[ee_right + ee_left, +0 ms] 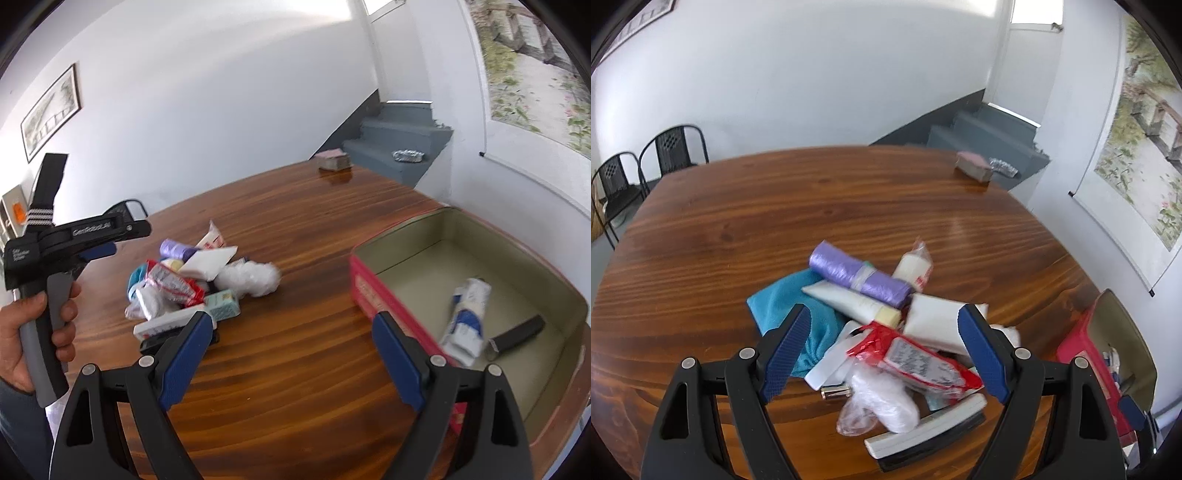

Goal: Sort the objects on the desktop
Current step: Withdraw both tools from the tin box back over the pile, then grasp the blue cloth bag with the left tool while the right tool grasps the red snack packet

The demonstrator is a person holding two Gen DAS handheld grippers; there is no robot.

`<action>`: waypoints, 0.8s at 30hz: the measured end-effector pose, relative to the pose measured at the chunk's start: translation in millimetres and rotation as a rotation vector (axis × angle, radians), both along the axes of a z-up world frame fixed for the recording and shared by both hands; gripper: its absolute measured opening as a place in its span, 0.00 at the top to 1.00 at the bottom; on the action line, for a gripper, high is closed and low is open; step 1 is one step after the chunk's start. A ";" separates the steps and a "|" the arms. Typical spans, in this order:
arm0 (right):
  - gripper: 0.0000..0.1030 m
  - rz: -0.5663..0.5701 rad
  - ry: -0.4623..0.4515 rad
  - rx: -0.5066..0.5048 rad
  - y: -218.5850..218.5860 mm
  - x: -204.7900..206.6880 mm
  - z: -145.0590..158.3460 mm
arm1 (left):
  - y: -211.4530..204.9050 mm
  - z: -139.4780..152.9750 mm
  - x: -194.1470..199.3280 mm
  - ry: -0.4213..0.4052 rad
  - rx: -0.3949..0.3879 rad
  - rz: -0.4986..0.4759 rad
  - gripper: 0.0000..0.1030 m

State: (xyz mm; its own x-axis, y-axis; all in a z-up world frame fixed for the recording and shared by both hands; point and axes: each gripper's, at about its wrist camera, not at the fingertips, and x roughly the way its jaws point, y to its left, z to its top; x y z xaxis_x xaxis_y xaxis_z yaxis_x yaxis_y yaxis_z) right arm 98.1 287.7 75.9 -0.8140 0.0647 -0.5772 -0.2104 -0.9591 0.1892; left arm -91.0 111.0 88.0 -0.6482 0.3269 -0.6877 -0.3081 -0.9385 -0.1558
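Left hand-held gripper [886,317] gaping over pile [879,332], right hand-held gripper [291,328] gaping empty, only its view showing tin [517,332] holding tube [467,317], hand [37,332]

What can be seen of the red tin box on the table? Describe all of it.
The red tin box is a shallow, open, rectangular container, lidless, red with pale print outside and dull olive-gold inside, apparently metal. It sits flat on the wooden table, to the right of the pile and apart from it. Inside lie a crumpled white-and-blue tube and a small dark bar-shaped item. No gripper touches it.
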 end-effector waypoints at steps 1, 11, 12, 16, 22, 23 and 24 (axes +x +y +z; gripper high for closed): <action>0.12 0.009 -0.005 0.000 -1.7 -1.9 -1.2 | -2.9 -2.7 -2.6 -0.010 0.000 0.009 0.18; 0.12 0.212 -0.017 0.082 -45.0 -52.1 1.9 | -48.6 -8.1 -24.0 -0.014 -0.014 0.129 0.18; 0.12 0.236 -0.026 0.092 -51.2 -60.2 0.5 | -51.7 -8.0 -25.7 -0.004 -0.028 0.140 0.18; 0.12 0.303 -0.054 0.105 -69.0 -87.5 -6.2 | -61.9 -15.2 -35.4 0.009 -0.085 0.164 0.18; 0.12 0.365 -0.065 0.132 -88.7 -125.6 -13.1 | -74.7 -37.8 -54.1 -0.086 -0.060 0.179 0.18; 0.12 0.378 -0.068 0.139 -92.6 -132.5 -15.0 | -78.1 -39.4 -53.7 -0.093 -0.055 0.182 0.18; 0.12 0.391 -0.073 0.146 -96.2 -138.9 -16.9 | -79.4 -40.8 -53.9 -0.100 -0.051 0.184 0.18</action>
State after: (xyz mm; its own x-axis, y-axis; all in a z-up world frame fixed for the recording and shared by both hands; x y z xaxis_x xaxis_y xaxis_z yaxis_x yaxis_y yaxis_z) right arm -40.8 191.5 59.1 -0.7507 -0.1555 -0.6420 0.1666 -0.9851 0.0438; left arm -144.9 31.6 47.2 -0.6216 0.1725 -0.7641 -0.1164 -0.9850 -0.1277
